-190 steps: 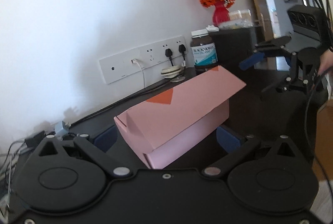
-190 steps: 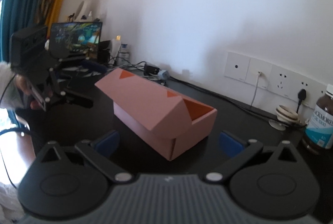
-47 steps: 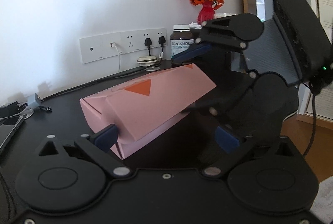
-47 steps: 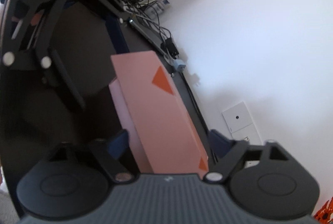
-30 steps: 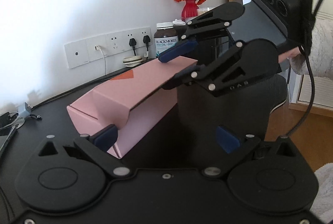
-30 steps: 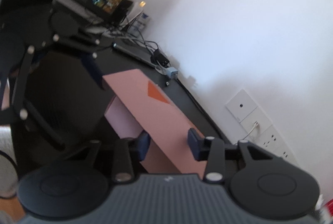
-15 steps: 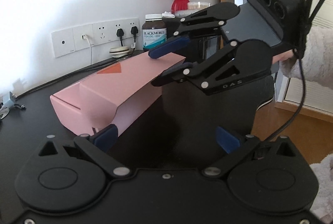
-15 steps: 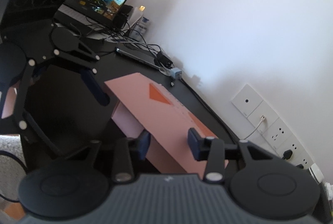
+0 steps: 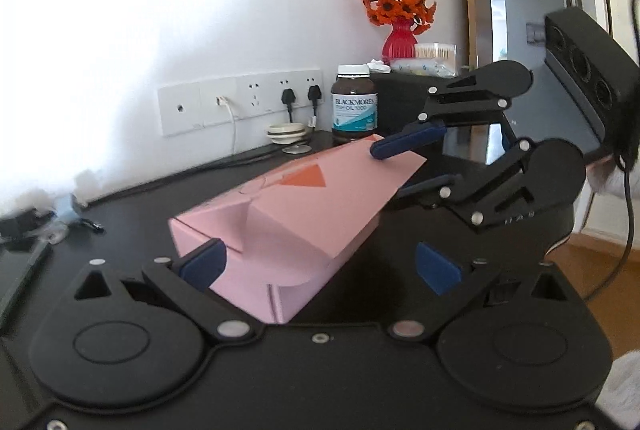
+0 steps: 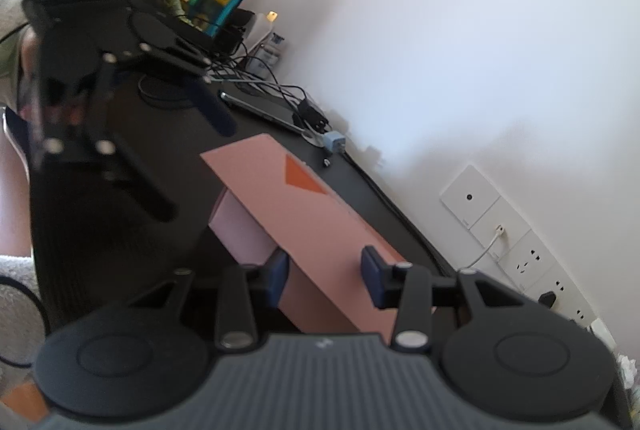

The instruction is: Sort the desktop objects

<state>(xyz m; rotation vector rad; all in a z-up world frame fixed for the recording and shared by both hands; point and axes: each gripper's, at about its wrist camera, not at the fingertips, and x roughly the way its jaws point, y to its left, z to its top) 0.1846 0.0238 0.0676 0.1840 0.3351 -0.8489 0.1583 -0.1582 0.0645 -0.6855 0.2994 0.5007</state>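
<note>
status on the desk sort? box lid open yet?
Done: right gripper has its jaws closed on the lid flap of the pink box, which is tilted up. In hand: left gripper is open beside the box's near end. Left: nothing looks sorted; the supplement bottle stands by the wall.

Left wrist view: I look along the desk toward the far wall sockets, close over the pink box.
Right wrist view: I face the opposite way, toward the monitor.
Shared: the box and desk.
</note>
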